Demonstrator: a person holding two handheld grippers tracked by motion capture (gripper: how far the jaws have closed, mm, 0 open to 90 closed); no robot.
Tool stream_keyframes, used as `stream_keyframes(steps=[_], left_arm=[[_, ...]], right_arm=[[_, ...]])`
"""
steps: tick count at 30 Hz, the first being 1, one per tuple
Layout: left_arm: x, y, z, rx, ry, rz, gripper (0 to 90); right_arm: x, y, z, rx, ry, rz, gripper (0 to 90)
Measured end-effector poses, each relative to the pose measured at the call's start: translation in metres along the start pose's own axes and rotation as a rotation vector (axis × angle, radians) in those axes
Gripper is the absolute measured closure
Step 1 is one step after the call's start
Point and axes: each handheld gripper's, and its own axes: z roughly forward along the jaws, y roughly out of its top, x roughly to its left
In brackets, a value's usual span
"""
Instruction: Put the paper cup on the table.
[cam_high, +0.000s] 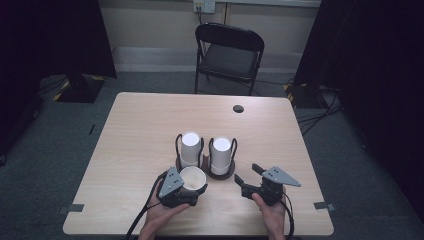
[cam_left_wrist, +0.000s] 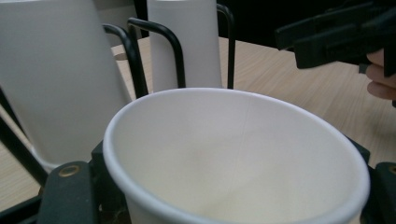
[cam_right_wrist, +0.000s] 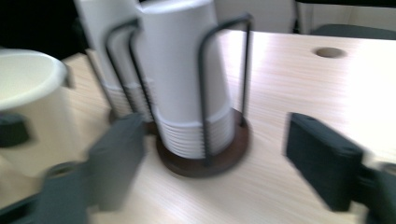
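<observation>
A single white paper cup (cam_high: 192, 179) was held upright, mouth up, in the left gripper (cam_high: 187, 192), whose fingers were pinched against its sides near the front edge of the wooden counter (cam_high: 140, 125); in the left gripper view the cup's rim (cam_left_wrist: 233, 140) was seen between the two black fingers (cam_left_wrist: 65, 191). Just beyond the cup, two stacks of inverted white cups were stood in wire holders on dark round bases: the left stack (cam_high: 190, 148) directly behind the held cup, the right stack (cam_high: 221, 155) beside it, the two holders touching or nearly so. The right gripper (cam_high: 246, 175) was held to the right of the stacks, apart from them, with its fingers (cam_right_wrist: 327, 161) spread wide and nothing between them; in the right gripper view, which was blurred, the right stack (cam_right_wrist: 187, 84) was seen ahead between the spread fingers but farther off. A round hole (cam_high: 238, 108) was set into the counter's far side, and a black folding chair (cam_high: 229, 55) was stood beyond the counter.
</observation>
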Motion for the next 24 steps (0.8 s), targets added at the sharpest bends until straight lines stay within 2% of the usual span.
stream_keyframes(steps=[2,4,6,7,8,11,12,13,16,18,19,24], left_arm=[[0.004,-0.001,-0.003,-0.007,0.006,-0.007,22.7],[0.008,-0.001,-0.006,-0.01,0.018,-0.013,22.5],[0.012,-0.001,-0.01,-0.017,0.031,-0.019,22.5],[0.014,-0.001,-0.011,-0.019,0.039,-0.019,22.5],[0.016,-0.001,-0.013,-0.019,0.048,-0.017,22.5],[0.022,-0.003,-0.016,-0.012,0.101,0.001,22.5],[0.025,-0.003,-0.018,-0.007,0.12,-0.004,22.4],[0.031,-0.005,-0.02,-0.011,0.146,-0.031,22.4],[0.034,-0.007,-0.021,-0.008,0.152,-0.033,22.4],[0.037,-0.009,-0.021,0.004,0.172,-0.033,22.4],[0.04,-0.009,-0.022,0.008,0.18,-0.029,22.3],[0.051,-0.009,-0.026,-0.01,0.22,-0.052,22.1]], right_arm=[[0.0,-0.003,0.002,0.034,-0.048,-0.001,15.2],[-0.001,-0.006,0.003,0.04,-0.086,0.021,15.2],[-0.003,-0.009,0.002,0.02,-0.098,0.024,14.7],[-0.004,-0.011,0.002,0.005,-0.129,0.033,15.2],[-0.004,-0.011,0.002,0.005,-0.129,0.033,15.2],[-0.006,-0.016,0.0,-0.023,-0.152,0.025,15.2],[-0.007,-0.017,0.0,-0.034,-0.166,0.019,15.4],[-0.009,-0.02,-0.001,-0.056,-0.195,0.014,15.4],[-0.01,-0.024,-0.001,-0.078,-0.218,0.005,15.5],[-0.013,-0.027,-0.002,-0.086,-0.229,0.003,16.5],[-0.015,-0.03,-0.002,-0.083,-0.249,0.002,17.9],[-0.019,-0.036,-0.004,-0.122,-0.273,0.008,19.0]])
